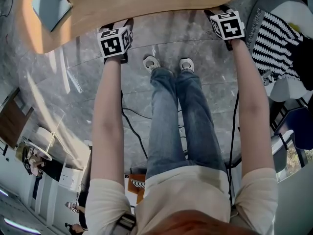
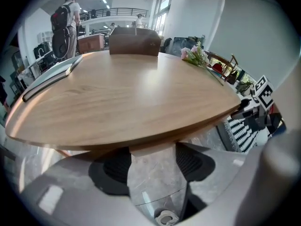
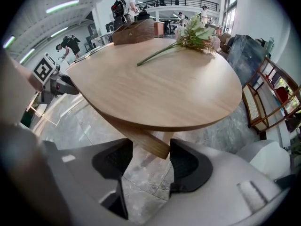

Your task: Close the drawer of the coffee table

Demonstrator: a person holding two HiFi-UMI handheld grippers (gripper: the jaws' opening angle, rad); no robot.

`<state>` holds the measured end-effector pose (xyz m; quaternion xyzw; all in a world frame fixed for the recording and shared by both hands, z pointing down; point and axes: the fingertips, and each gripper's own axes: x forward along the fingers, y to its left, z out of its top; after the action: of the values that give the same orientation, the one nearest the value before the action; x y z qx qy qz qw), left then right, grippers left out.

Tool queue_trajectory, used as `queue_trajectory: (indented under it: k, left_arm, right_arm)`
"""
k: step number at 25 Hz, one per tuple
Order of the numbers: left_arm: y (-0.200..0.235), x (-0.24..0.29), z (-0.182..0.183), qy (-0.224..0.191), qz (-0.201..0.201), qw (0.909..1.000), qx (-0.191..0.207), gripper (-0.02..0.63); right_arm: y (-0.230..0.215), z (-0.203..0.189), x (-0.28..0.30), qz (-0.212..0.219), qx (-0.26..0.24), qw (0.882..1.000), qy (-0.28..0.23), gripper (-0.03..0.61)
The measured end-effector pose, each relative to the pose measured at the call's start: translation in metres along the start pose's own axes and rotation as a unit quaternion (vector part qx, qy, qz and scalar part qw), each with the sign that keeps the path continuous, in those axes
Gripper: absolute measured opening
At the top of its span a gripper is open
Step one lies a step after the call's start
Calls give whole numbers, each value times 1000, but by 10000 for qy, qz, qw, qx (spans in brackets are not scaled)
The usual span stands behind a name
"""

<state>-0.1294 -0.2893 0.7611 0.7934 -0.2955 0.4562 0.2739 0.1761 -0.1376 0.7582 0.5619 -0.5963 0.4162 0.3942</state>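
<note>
Left gripper [image 2: 153,164], right gripper [image 3: 150,163]: jaws stood wide, drawer [image 3: 146,142] wood between, unclamped. I judged drawer stiff, light, smooth-sliding; push front below tabletop [image 3: 164,88].

Grey marble floor [image 1: 161,38] crossed by black cables [image 1: 128,124]; black-and-white striped textile [image 1: 276,38] at right. White walls, ceiling strip lights [image 3: 61,6], a railed mezzanine [image 3: 188,2] and tall windows [image 2: 164,6] beyond.

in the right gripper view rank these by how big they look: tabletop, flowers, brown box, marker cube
1. tabletop
2. flowers and brown box: they look about alike, and the box sits farther off, so I won't rank them
3. marker cube
</note>
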Motion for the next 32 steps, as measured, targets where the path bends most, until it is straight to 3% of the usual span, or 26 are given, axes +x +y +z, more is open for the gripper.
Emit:
queue_trajectory:
  k: [9,12,14,18,21,22,27,29,30,32]
  left_arm:
    - [4,2,3,-92,86,9996,-261,298]
    - [2,0,0,-121,37,9980,-618,298]
    - [-2,-3,-2,-157,-17,9973,-710,299]
    - [-15,-14,-15,-198,-26,9985,-501,301]
    - [-24,-27,-22,-463,109,9968,-647,299]
    - [-27,-33,-22,-616,174,9951,-750,287]
    - [-51,-73,-15,-1252,290,9839,-1245,78]
    - [-66,-93,-8,-1521,290,9799,-1261,32]
    - [-74,-103,-4,-1652,250,9779,-1260,2]
    - [-91,-123,4,-1874,112,9748,-1203,2]
  right_arm:
    - [-2,7,2,-68,-193,9998,-47,250]
    - [-1,9,-1,-228,-365,9990,-144,252]
    - [-1,9,-5,-336,-297,9986,-263,253]
    - [-2,7,-21,-583,12,9965,-606,241]
    - [-1,5,-37,-699,154,9932,-916,215]
    - [0,5,-43,-707,194,9923,-998,202]
    - [21,9,-84,-586,485,9848,-1563,71]
    - [35,16,-110,-518,640,9782,-1906,3]
    - [42,19,-124,-467,717,9744,-2079,3]
    - [58,25,-152,-356,825,9679,-2346,3]
